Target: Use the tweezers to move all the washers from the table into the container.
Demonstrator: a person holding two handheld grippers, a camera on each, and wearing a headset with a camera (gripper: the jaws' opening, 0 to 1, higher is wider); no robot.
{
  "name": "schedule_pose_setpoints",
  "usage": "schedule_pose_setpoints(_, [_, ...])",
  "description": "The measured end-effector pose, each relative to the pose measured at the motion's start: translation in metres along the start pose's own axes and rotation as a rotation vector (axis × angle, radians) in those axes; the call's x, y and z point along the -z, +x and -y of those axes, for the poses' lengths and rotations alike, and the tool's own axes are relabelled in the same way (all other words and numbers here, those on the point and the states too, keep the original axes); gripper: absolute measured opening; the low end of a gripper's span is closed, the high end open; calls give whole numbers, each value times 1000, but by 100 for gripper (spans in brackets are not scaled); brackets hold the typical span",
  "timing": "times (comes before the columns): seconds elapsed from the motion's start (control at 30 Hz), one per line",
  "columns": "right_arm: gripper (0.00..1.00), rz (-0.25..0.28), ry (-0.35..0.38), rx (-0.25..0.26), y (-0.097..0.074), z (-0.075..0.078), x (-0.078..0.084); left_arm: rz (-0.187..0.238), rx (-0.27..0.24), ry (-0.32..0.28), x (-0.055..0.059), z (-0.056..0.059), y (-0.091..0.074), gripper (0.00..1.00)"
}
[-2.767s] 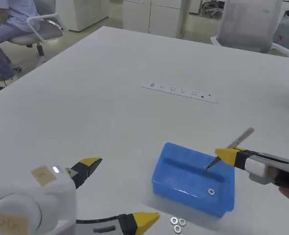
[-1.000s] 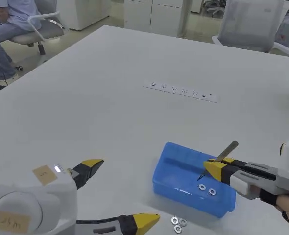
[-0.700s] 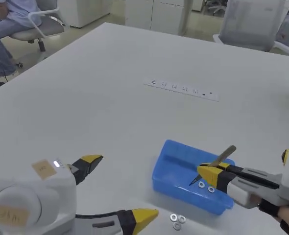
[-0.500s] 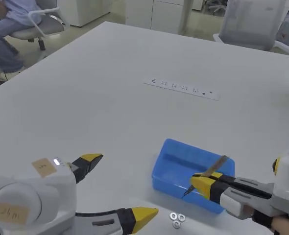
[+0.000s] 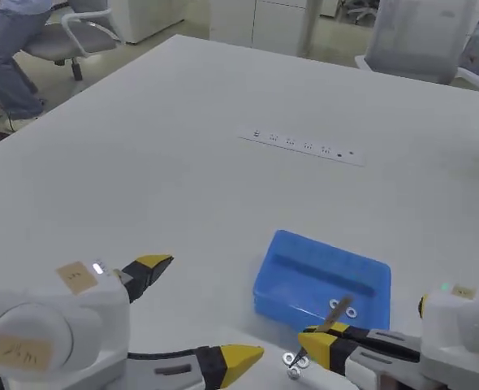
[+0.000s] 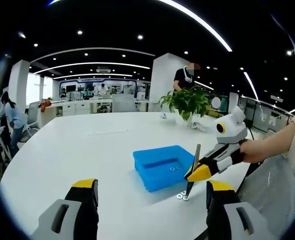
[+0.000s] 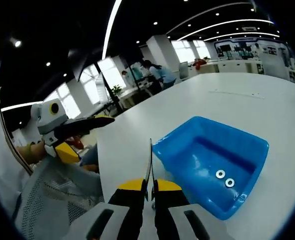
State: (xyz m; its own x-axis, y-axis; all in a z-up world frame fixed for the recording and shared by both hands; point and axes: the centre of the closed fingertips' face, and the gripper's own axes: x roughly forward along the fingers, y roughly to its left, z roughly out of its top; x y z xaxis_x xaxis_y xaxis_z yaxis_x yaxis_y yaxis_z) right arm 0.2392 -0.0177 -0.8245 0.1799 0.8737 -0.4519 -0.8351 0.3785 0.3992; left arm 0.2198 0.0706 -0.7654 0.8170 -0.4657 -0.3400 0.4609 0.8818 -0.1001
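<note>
Loose washers (image 5: 293,366) were seen in a small cluster on the table (image 5: 183,162), just in front of the near wall of the container (image 5: 304,272) and apart from it. Two more washers (image 5: 334,305) were seen lying inside the container, also visible in the right gripper view (image 7: 220,174). The tweezers (image 5: 341,315) were held pinched in the right claw (image 5: 319,343), whose jaws were pressed together on the tweezer body. The tips were pointed down at the cluster. In the left gripper view the tips (image 6: 188,190) were seen right at the loose washers (image 6: 182,196); whether one was already caught could not be told. The left claw (image 5: 197,310) was held spread and empty, off to the side of the container, touching nothing.

The step in hand was judged to be picking one washer out of the cluster. It would likely be done best if a single washer at the edge of the cluster were chosen, so its neighbours are not dragged. One tip should be slid under the rim or through the hole, since the washers lie flat. The squeeze should be kept steady and light so the washer is not flicked away. The lift should be made straight up before it is carried over the wall, and the release made low inside the container.
</note>
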Motion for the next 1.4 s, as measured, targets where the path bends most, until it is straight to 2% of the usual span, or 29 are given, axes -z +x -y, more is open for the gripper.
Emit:
schedule_pose_setpoints(0.23, [4, -17, 10, 21, 2, 4, 7, -2, 1, 3, 1, 0, 0, 91])
schedule_pose_setpoints(0.43, [4, -38, -23, 28, 1, 3, 11, -6, 4, 6, 1, 1, 0, 91])
schedule_pose_setpoints(0.53, [4, -52, -63, 33, 2, -1, 12, -6, 5, 8, 1, 1, 0, 91])
schedule_pose_setpoints(0.6, [4, -72, -141, 38, 3, -3, 12, -7, 5, 9, 1, 1, 0, 91])
schedule_pose_setpoints(0.83, [4, -133, -337, 29, 6, -16, 17, -9, 5, 12, 1, 1, 1, 91])
schedule_pose_setpoints(0.93, [4, -155, -445, 30, 7, -20, 20, -9, 4, 11, 1, 1, 1, 91])
schedule_pose_setpoints(1.07, [3, -206, -578, 27, 6, -25, 25, -9, 5, 12, 2, 1, 1, 91])
schedule_pose_setpoints(1.2, [2, -206, -558, 38, 8, -22, 23, -8, 6, 14, 2, 1, 1, 91])
schedule_pose_setpoints(1.27, [2, -189, -480, 42, 9, -19, 20, -8, 7, 15, 2, 2, 1, 91])
schedule_pose_setpoints(1.33, [2, -189, -448, 49, 8, -15, 18, -10, 7, 15, 2, 2, 1, 91])
schedule_pose_setpoints(1.4, [2, -142, -359, 45, 7, -14, 12, -8, 7, 13, 2, 2, 0, 91])
